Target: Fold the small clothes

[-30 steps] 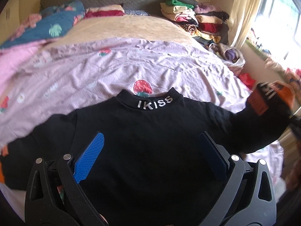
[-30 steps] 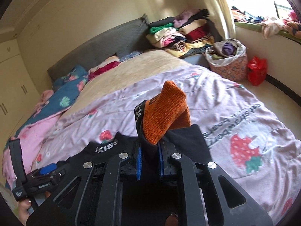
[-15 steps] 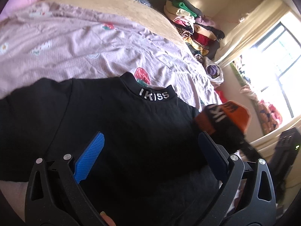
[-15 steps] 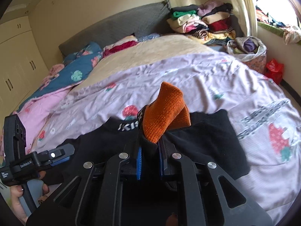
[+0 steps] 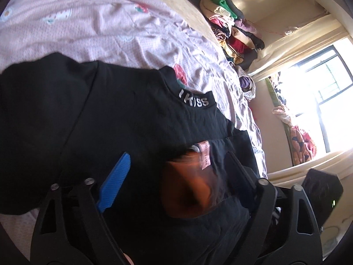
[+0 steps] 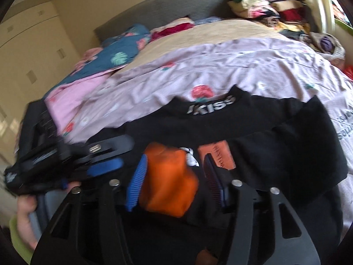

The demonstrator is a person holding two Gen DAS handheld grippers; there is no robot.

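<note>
A black top [image 5: 99,114] with "IKISS" on its collar [image 6: 211,108] lies on the pink bedspread [image 5: 110,28]. Its right sleeve, ending in an orange cuff [image 6: 169,185], is folded in across the chest. My right gripper [image 6: 176,176] is open, its blue pads either side of the cuff, which lies loose between them. My left gripper [image 5: 176,172] is open just above the top's body, the blurred orange cuff [image 5: 189,183] between its fingers. The left gripper also shows in the right wrist view [image 6: 103,163], close to the left of the cuff.
A stack of folded clothes [image 5: 229,28] sits at the bed's far corner by the window [image 5: 320,101]. A basket of clothes [image 6: 328,44] stands beside the bed. Blue floral and pink bedding [image 6: 119,53] lies at the head. The pink bedspread [image 6: 220,70] stretches beyond the collar.
My right gripper carried the sleeve inward over the chest, lowered it and opened, letting the orange cuff go. My left gripper swung right, staying open over the top.
</note>
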